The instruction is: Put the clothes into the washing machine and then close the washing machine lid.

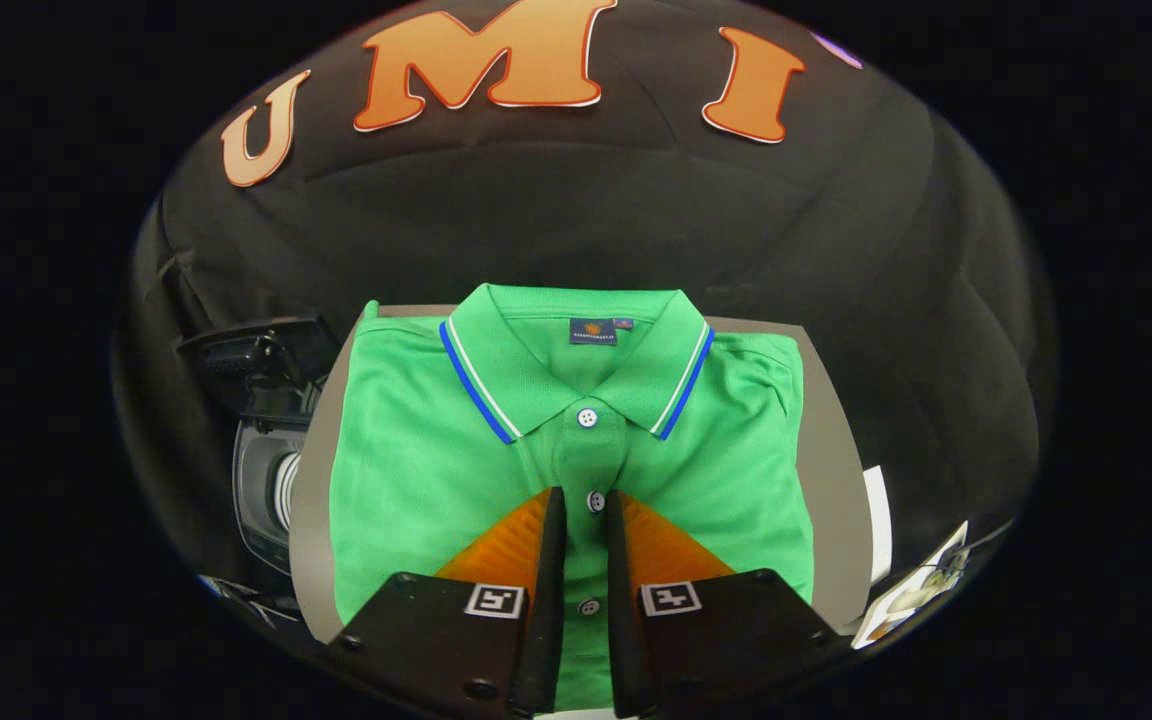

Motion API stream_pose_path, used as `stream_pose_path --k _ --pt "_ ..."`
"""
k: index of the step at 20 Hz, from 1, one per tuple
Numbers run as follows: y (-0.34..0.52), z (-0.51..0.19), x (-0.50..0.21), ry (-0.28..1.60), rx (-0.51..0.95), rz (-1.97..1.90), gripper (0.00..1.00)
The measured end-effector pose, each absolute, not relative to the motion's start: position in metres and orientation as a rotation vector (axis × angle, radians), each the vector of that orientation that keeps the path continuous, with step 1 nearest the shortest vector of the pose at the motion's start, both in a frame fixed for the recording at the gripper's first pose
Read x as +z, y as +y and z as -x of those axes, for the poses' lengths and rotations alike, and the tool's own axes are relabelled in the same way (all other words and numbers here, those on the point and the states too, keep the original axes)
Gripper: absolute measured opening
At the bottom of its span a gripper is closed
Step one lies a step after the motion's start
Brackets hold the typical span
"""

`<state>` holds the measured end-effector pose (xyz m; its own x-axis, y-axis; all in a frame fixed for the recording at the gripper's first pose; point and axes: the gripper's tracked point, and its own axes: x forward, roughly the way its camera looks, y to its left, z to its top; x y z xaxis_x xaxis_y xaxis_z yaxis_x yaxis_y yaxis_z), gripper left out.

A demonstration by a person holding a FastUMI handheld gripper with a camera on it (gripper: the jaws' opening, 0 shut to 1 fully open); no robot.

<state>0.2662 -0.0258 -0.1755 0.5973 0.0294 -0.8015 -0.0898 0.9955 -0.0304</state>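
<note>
A folded green polo shirt [416, 470] with a blue-and-white trimmed collar lies flat on a grey table [826, 480]. My gripper [586, 495] hovers over the shirt's button placket, fingertips near the second button. The two black fingers [548, 560] stand almost parallel with only a narrow slit between them, and the placket and its buttons show flat through that slit. No fabric is bunched or pinched. To the left of the table stands the dark washing machine [266, 470], its round drum opening facing this way and its black lid [256, 350] raised.
Black cloth walls close in behind and on both sides of the table. A white sheet [876, 525] and a printed card [921, 590] lie off the table's right edge. Bare grey table shows on both sides of the shirt.
</note>
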Motion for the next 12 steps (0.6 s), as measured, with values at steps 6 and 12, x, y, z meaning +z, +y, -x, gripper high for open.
stream_pose_path --k 6,12 --pt "-0.0292 -0.2709 -0.1753 0.949 0.074 0.046 0.16" --pt "-0.0283 -0.2714 -0.1715 0.874 0.065 -0.022 0.16"
